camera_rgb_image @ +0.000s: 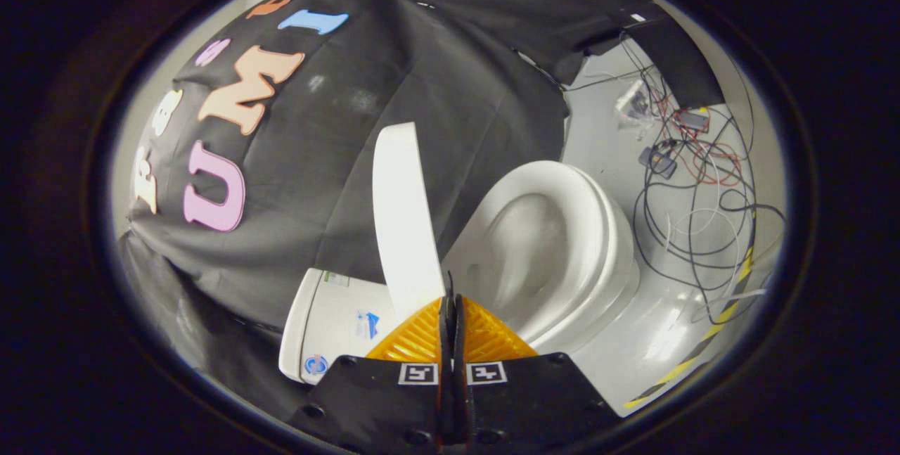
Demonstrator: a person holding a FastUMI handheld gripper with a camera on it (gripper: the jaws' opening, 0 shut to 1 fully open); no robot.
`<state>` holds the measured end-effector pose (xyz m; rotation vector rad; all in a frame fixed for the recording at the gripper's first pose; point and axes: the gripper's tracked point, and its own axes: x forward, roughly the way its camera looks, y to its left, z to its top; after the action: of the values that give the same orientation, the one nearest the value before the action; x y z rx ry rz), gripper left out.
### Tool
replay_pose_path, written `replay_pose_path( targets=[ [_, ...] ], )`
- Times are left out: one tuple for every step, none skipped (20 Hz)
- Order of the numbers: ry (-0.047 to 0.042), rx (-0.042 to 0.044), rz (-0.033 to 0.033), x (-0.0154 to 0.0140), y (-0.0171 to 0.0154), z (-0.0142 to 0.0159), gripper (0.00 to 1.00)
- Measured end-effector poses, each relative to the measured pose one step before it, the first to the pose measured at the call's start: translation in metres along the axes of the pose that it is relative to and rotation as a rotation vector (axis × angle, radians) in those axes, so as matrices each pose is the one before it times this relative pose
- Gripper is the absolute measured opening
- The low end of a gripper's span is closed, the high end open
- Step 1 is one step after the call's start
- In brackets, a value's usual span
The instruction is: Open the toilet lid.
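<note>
A white toilet lies rotated in my view. Its lid point(402, 219) is raised, standing away from the bowl point(545, 244) and seen nearly edge-on. The seat rim and the hollow of the bowl lie exposed to the right of the lid. The tank point(330, 321), with small stickers on it, sits to the lid's left. My gripper point(450, 290) is shut, its two fingers pressed together with nothing between them. The fingertips sit just beside the lid's lower end, near the hinge; whether they touch it I cannot tell.
Black cloth point(316, 159) hangs as the booth's wall behind the toilet. A tangle of black, red and white cables point(692, 195) with small devices lies on the pale floor beyond the bowl. Yellow-and-black striped tape point(710, 332) runs along the floor past the bowl.
</note>
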<state>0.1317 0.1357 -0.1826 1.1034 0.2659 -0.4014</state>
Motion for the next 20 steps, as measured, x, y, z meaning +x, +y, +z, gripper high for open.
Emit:
replay_pose_path(
  targets=[
    [0.00146,-0.01533,-0.00643,-0.00108,0.00480,-0.00003,0.01],
    [-0.01750,-0.01019,0.00262,-0.00237,0.00628,0.00173,0.01],
    [0.00192,0.00637,0.00211,0.00070,0.00536,-0.00108,0.01],
    [-0.00968,0.00775,0.00279,-0.00224,0.00629,0.00071,0.00],
    [0.00075,-0.01266,-0.00282,0.00042,0.00308,-0.00065,0.01],
    [-0.00169,-0.01851,-0.00452,-0.00180,0.00151,-0.00186,0.00],
    [-0.00106,-0.01163,-0.00006,0.00012,0.00403,0.00051,0.01],
    [-0.00117,0.00414,0.00141,-0.00085,0.00527,-0.00015,0.01],
    [-0.00450,-0.00989,0.00263,-0.00086,0.00663,0.00025,0.01],
    [-0.00254,-0.01613,-0.00193,-0.00047,0.00532,-0.00257,0.01],
    [-0.00256,-0.01546,-0.00645,0.00021,0.00618,-0.00100,0.00],
    [-0.00329,-0.02064,-0.00193,-0.00174,0.00717,-0.00061,0.01],
    [-0.00082,-0.02705,0.00013,-0.00093,0.00804,-0.00135,0.01],
    [-0.00196,-0.03534,-0.00041,-0.00129,0.00649,-0.00174,0.01],
    [0.00139,-0.04641,-0.00307,0.00012,0.00682,-0.00196,0.01],
    [0.00012,-0.04503,-0.00415,-0.00064,0.00562,-0.00076,0.01],
    [-0.00203,-0.02642,0.00058,-0.00161,0.00576,0.00063,0.01],
    [-0.00208,-0.01415,0.00397,-0.00057,0.00513,0.00059,0.01],
    [-0.00437,-0.00788,0.00469,0.00012,0.00482,-0.00062,0.01],
    [-0.00570,-0.01476,0.00354,0.00030,0.00416,-0.00082,0.00]
  ],
)
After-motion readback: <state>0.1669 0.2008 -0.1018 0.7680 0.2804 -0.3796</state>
